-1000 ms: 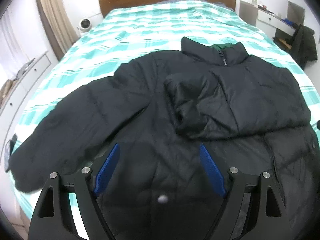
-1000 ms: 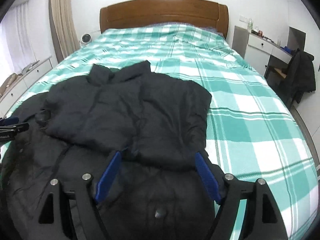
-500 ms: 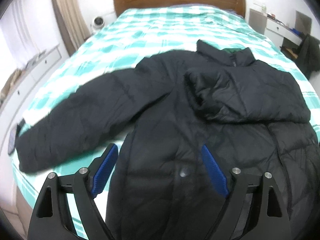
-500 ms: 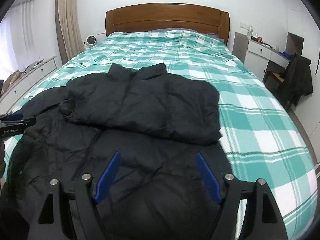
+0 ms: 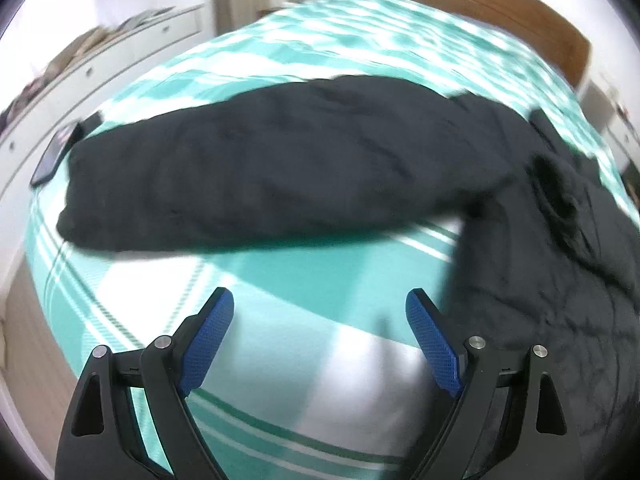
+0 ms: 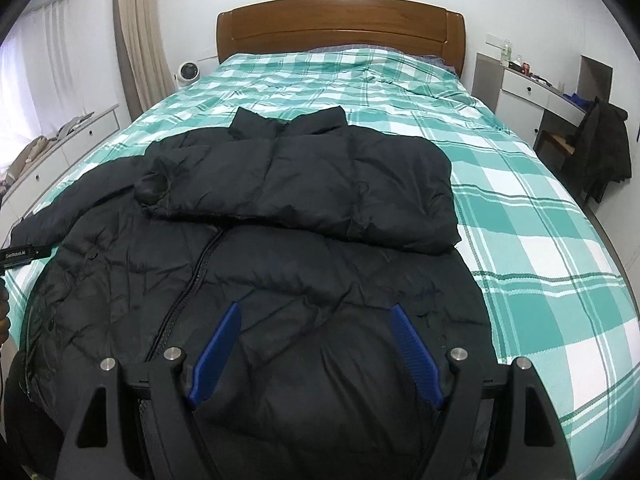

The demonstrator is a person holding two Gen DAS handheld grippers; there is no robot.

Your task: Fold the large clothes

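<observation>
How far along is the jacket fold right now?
Done: the right sleeve lies folded across the jacket chest. In hand: nothing; the left tongs and right tongs are both open. Left: the outstretched left sleeve, then the body.

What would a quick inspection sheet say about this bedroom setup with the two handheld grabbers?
Surface: bed with green plaid cover.
Job's things: black puffer jacket; one sleeve folded across chest, the other sleeve stretched out flat.
Clutter: phone at the bed edge by the cuff.
Grippers: left gripper open, empty, over bare cover; right gripper open, empty, over the hem.
Cables: nothing seen.
Surroundings: wooden headboard, dark coat on chair.
</observation>
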